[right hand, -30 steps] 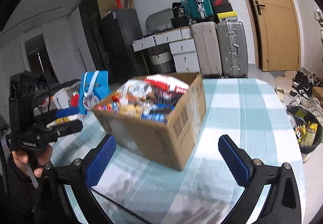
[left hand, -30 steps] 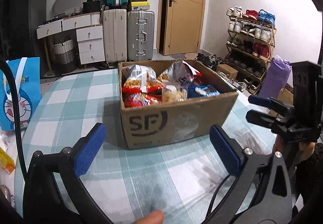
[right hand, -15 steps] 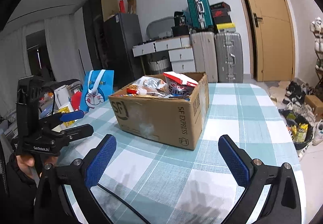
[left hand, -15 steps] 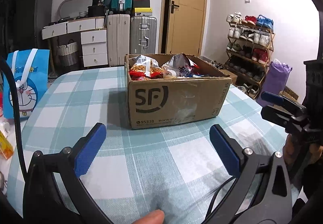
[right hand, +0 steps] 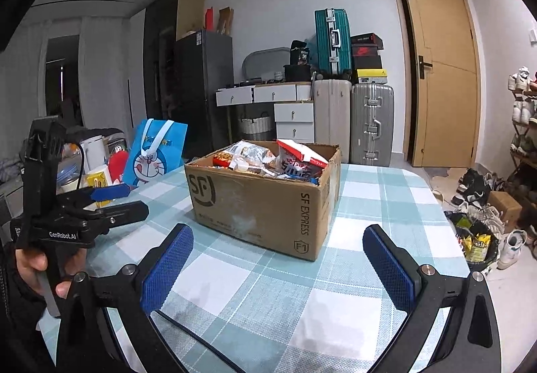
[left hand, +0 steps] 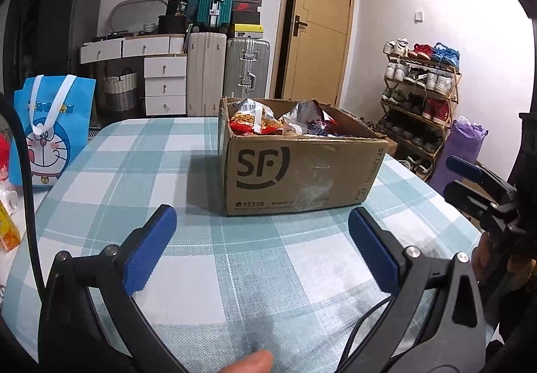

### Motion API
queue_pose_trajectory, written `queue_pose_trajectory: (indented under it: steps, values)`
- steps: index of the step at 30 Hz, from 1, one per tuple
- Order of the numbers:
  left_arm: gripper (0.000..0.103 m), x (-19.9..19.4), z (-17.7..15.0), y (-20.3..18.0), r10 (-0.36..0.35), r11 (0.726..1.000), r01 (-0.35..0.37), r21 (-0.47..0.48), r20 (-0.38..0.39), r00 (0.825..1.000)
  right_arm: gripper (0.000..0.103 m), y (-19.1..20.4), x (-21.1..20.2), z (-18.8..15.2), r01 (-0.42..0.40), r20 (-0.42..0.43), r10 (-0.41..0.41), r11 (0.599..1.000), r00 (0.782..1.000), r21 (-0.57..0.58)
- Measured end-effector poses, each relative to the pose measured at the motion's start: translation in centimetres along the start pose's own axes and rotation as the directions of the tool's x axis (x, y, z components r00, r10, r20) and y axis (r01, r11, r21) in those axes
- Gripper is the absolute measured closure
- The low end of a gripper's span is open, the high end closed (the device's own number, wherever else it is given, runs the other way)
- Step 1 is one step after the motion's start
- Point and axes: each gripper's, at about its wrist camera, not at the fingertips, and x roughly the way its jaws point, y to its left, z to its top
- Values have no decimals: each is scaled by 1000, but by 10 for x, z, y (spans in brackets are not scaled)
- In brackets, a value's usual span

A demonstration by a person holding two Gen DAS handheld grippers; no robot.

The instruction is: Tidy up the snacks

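Two grippers hang over the near edge of the table (left hand: pixel 110 171), which is covered in a teal-and-white checked cloth. The left gripper (left hand: pixel 261 245) has its blue-padded fingers (left hand: pixel 151 252) spread wide and holds nothing; the right gripper (right hand: pixel 278 262) is spread just as wide, also empty. Each shows in the other's view — the right one at the right edge of the left wrist view, the left one at the left of the right wrist view, gripped by a hand (right hand: pixel 33 269).

One cardboard box (left hand: pixel 298 175) stands toward the middle of the table, beyond both grippers and apart from them, its top open. Snack packets (left hand: pixel 258 121) fill it — a red-and-orange bag at its left end, silvery and red-white ones (right hand: pixel 298 158) beside it, several rising above the rim.

At the table's left edge a blue cartoon gift bag (left hand: pixel 50 131) stands upright, with a yellow carton (left hand: pixel 8 232) and other small items near it. Past the table's right edge, a bin on the floor (right hand: pixel 476 242) holds yellow-and-black wrappers.
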Motion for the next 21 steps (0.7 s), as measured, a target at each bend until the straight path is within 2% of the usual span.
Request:
queue_pose_trajectory:
  steps: [21]
  values:
    - [1,-1,-1,4,13,1000,-12,-14,26,1000,0,5,-7,-1,12,29,-11,1000,1000,-25]
